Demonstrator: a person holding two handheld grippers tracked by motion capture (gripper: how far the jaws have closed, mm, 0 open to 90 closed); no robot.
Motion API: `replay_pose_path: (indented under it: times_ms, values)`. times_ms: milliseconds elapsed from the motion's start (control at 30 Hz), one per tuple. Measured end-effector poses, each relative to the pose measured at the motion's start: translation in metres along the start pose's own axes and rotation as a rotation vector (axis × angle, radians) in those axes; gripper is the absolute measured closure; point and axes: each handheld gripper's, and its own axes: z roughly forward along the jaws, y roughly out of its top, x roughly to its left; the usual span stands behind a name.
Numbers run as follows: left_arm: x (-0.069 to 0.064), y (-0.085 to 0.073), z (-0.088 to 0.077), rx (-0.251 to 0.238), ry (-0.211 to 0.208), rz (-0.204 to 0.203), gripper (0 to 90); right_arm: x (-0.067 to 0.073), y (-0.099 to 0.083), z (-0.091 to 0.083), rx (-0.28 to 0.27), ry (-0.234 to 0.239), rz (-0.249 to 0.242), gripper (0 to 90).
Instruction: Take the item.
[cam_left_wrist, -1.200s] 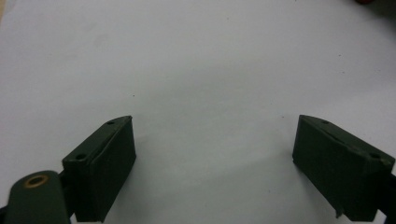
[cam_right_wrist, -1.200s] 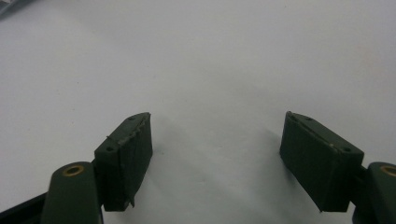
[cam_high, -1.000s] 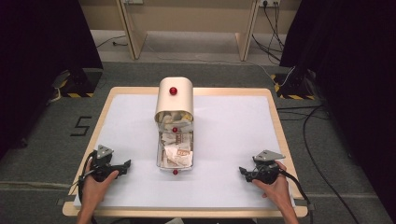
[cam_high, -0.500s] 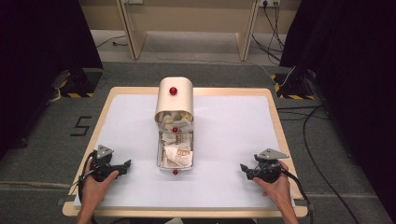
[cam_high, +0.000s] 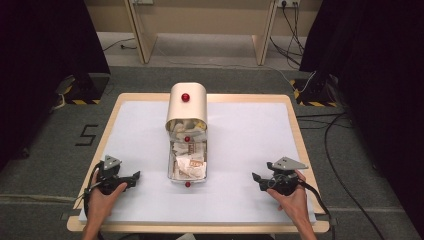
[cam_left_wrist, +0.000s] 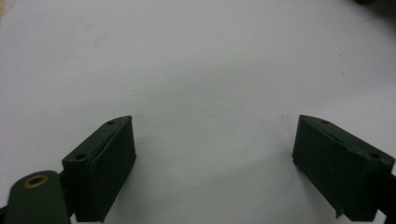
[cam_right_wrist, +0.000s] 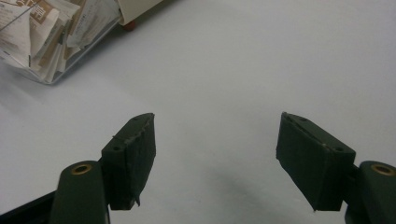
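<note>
Currently, left to right:

Left hand-held gripper (cam_high: 131, 178): jaws wide apart, nothing between them; it rests low at the near left of the table (cam_high: 250, 135), likely parked in a ready pose, jaws aimed toward the middle.

Clear tray (cam_high: 188, 165): to the right of the left hand-held gripper and left of the right one, well apart from both; pulled out toward the person, so its contents lie reachable.

Paper packets (cam_high: 190, 162): heaped loosely in the tray.

Cream cover (cam_high: 186, 106): beyond the tray, far from both grippers; slid back, exposing the packets.

Right hand-held gripper (cam_high: 260, 180): jaws apart and empty, though they have just been closing a little; it points left toward the tray, seemingly to begin a reach.
</note>
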Motion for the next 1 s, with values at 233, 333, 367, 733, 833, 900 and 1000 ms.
replay_pose_path:
  times_ms: [233,333,367,733,833,900,1000]
  values:
    - [0.000,0.000,0.000,0.000,0.000,0.000,12.3,0.016,0.010,0.001,-0.021,0.023,-0.028,29.2]
    - [0.000,0.000,0.000,0.000,0.000,0.000,12.3,0.022,0.014,0.002,-0.040,0.046,-0.023,29.6]
    - [0.000,0.000,0.000,0.000,0.000,0.000,12.3,0.026,0.016,0.002,-0.040,0.045,-0.044,29.6]
    - [0.000,0.000,0.000,0.000,0.000,0.000,12.3,0.050,0.027,0.004,-0.059,0.098,-0.094,31.7]
    - [0.000,0.000,0.000,0.000,0.000,0.000,12.3,0.054,0.029,0.005,-0.063,0.110,-0.102,32.5]
    - [0.000,0.000,0.000,0.001,0.000,0.000,12.3,0.057,0.031,0.007,-0.069,0.134,-0.097,33.2]
    - [0.000,0.000,0.000,0.000,0.000,0.000,12.3,0.062,0.034,0.010,-0.072,0.153,-0.095,33.6]
